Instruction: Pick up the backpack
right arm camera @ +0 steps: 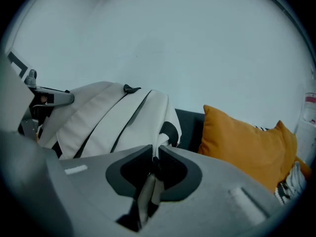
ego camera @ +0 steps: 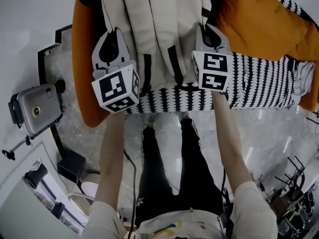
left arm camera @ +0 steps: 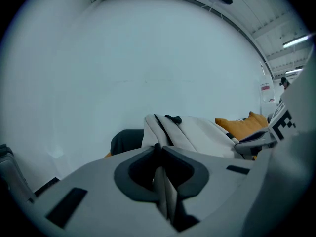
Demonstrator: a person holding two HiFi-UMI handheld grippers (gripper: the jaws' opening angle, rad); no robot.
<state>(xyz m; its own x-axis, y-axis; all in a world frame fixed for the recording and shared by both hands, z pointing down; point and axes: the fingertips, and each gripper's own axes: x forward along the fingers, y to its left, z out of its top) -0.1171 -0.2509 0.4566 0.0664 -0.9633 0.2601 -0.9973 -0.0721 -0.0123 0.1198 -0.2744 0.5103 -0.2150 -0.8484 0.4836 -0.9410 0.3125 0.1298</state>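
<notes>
Head view: cream fabric backpack with dark straps (ego camera: 159,29) hangs over the orange sofa (ego camera: 82,73), long axis 12-to-6 o'clock, left tool (ego camera: 114,34) pinching its 9 o'clock edge, right tool (ego camera: 204,30) its 3 o'clock edge.

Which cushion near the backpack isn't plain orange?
The black-and-white patterned cushion, running rightward below the backpack in the head view; the far-left cushion and upper-right cushion are plain orange.

Black-white patterned sofa (ego camera: 259,78); orange cushion (ego camera: 259,24) on seat, right end.
</notes>
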